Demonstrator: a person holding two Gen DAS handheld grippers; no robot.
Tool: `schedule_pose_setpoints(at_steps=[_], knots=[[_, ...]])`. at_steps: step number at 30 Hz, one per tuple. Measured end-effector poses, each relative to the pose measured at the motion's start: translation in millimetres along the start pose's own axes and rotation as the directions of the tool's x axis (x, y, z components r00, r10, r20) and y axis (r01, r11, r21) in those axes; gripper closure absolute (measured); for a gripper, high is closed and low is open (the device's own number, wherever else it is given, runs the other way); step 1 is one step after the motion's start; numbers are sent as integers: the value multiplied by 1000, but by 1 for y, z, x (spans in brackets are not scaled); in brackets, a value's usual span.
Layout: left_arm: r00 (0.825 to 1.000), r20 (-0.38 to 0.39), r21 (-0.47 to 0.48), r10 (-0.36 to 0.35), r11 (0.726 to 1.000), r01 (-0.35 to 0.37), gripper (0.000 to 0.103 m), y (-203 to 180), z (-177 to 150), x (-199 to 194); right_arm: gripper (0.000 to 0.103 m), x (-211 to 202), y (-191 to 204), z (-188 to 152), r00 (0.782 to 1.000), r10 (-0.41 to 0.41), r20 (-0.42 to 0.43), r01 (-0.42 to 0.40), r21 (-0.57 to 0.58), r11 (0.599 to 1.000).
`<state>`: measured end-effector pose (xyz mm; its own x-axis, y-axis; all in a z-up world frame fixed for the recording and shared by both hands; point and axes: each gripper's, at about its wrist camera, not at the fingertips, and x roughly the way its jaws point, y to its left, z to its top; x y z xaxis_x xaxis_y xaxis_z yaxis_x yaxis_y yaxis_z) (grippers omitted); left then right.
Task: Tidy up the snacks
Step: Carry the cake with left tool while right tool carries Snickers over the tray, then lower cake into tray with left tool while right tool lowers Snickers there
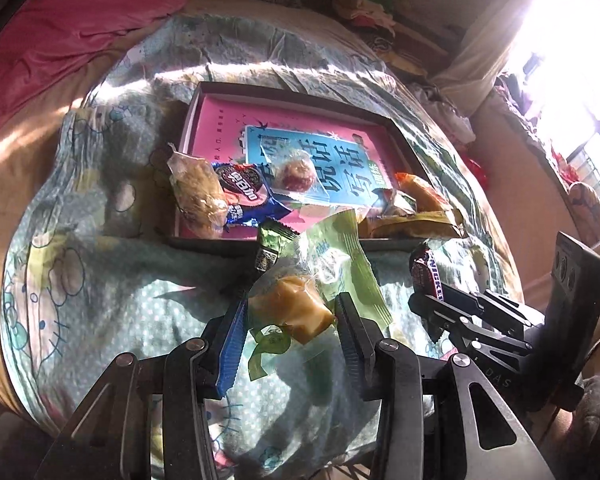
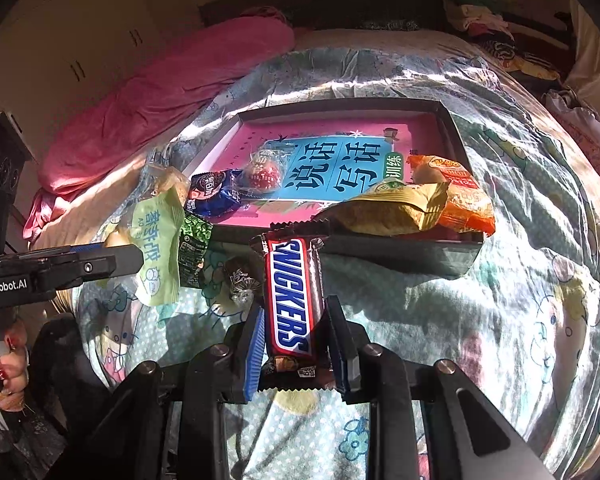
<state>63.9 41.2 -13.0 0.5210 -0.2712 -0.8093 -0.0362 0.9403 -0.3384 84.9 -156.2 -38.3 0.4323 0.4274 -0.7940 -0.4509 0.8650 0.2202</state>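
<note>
Bed with a pale blue cartoon-print quilt (image 2: 440, 300) fills both views, pink pillow (image 2: 172, 92) at the far left by the headboard. On the quilt sits a shallow dark box (image 2: 456, 128) with a pink-and-blue book (image 2: 340, 168) lying flat inside. Snacks already in the box: a tan-yellow packet (image 2: 388, 212) and an orange packet (image 2: 460, 196) at the near right corner, overlapping each other and hanging over the rim; a blue cookie pack (image 2: 216, 192) and a clear bag of beige pieces (image 1: 198, 192) at the near left edge; a round red sweet in clear wrap (image 2: 264, 172) on the book. My left gripper (image 1: 292, 320) is closed narrow on a light green packet (image 1: 340, 264), a yellowish cake showing through its clear part between the pads, a dark green wrapper (image 1: 272, 240) bunched with it; held above the quilt, just short of the box's near wall. My right gripper (image 2: 294, 332) is clamped tight on a Snickers bar (image 2: 292, 296), bar pointing lengthwise away from me, also just short of the box. A small foil-wrapped candy (image 2: 240, 276) lies on the quilt between the two grippers. Person's hand (image 2: 10, 376) with red nails on the left handle, seen from the right wrist.
</note>
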Motion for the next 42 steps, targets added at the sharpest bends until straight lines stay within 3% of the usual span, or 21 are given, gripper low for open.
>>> schedule_pose_setpoints(at_steps=[13, 19, 42], knots=[[995, 79, -69, 54, 996, -49, 58, 23, 30, -13, 74, -1, 8, 11, 1000, -3, 20, 4, -14, 1000], [990, 116, -58, 84, 995, -78, 58, 19, 48, -9, 74, 0, 9, 17, 1000, -12, 29, 12, -13, 1000], [989, 62, 13, 131, 991, -132, 58, 3, 64, 37, 74, 11, 4, 57, 996, -42, 80, 39, 30, 999]])
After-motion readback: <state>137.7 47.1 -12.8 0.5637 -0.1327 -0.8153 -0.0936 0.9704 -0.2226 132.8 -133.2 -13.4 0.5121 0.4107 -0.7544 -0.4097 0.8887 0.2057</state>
